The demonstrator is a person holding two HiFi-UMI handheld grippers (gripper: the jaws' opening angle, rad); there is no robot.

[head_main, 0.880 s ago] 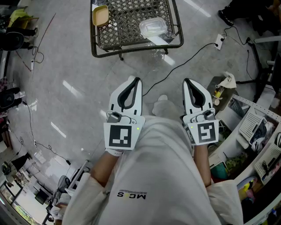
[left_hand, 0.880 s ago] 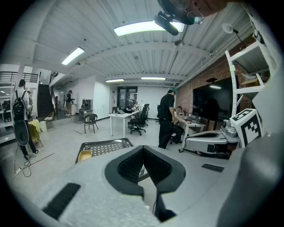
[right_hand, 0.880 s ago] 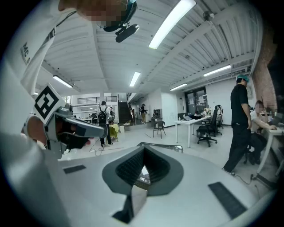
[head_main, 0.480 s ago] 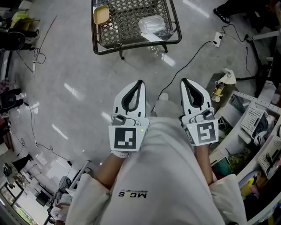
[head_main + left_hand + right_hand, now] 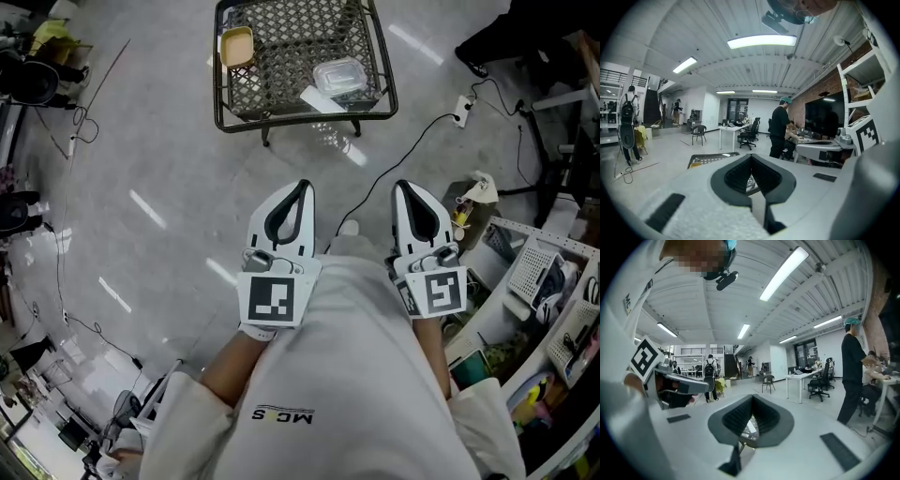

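Both grippers are held side by side in front of the person's white shirt, above a grey floor. My left gripper has its jaws pressed together with nothing between them; its own view confirms it. My right gripper is likewise shut and empty. Ahead stands a low black wire-mesh table, also seen past the left jaws. On it sit a yellow tub, a clear plastic box and a white slip. Neither gripper touches anything.
A black cable runs across the floor to a power strip. Cluttered white shelving stands at the right. A person in black stands by desks ahead; another with a backpack stands further off.
In the head view the wire table has slid right and looks slightly smaller. Both grippers stay shut and empty, still held together at the torso.
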